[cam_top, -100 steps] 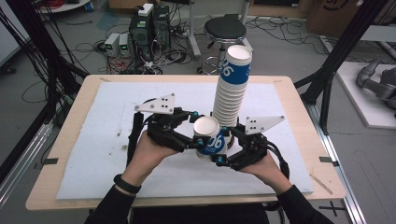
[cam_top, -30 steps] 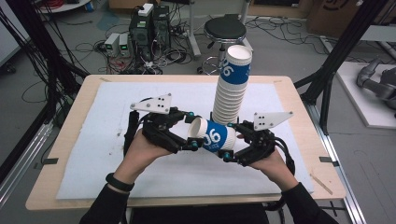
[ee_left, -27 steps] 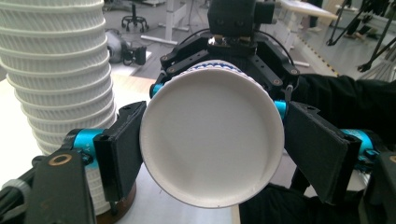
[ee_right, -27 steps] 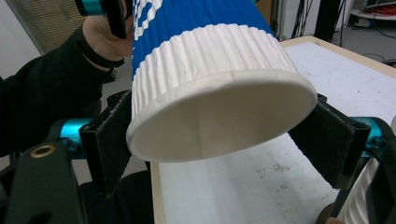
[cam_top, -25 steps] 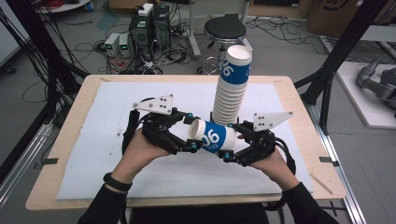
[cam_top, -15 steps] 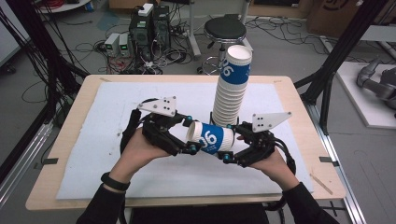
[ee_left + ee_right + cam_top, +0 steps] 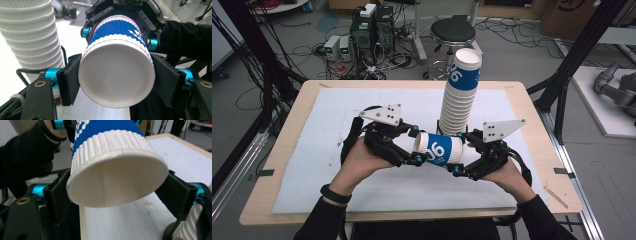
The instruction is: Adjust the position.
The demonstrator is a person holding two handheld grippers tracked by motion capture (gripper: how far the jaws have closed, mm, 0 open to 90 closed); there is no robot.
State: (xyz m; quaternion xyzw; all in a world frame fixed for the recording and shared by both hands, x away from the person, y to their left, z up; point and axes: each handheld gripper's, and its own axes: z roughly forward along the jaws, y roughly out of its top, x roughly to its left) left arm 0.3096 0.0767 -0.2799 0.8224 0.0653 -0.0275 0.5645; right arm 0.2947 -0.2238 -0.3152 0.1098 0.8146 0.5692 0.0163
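— What has just changed for us?

— Our left gripper has just been closing, and it's now clenched on one end of the cup; in the left gripper view both pads press the cup's sides. Our right gripper has just been opening with the other end between its jaws. In the right gripper view one pad appears to stand just clear of the rim, so we read that claw as released.

— So where is the cup?

— On its side in the air, just in front of the foot of the stack of cups, on our side of it. Our left gripper is in front and left of the stack, our right one in front and slightly right.

— Meaning?

— We judge the cup is passing to our left gripper alone, free to be carried to the stack.

— And compared with the earliest frame?

— There the cup stood upright in front of the stack, mouth up. Now it lies level.
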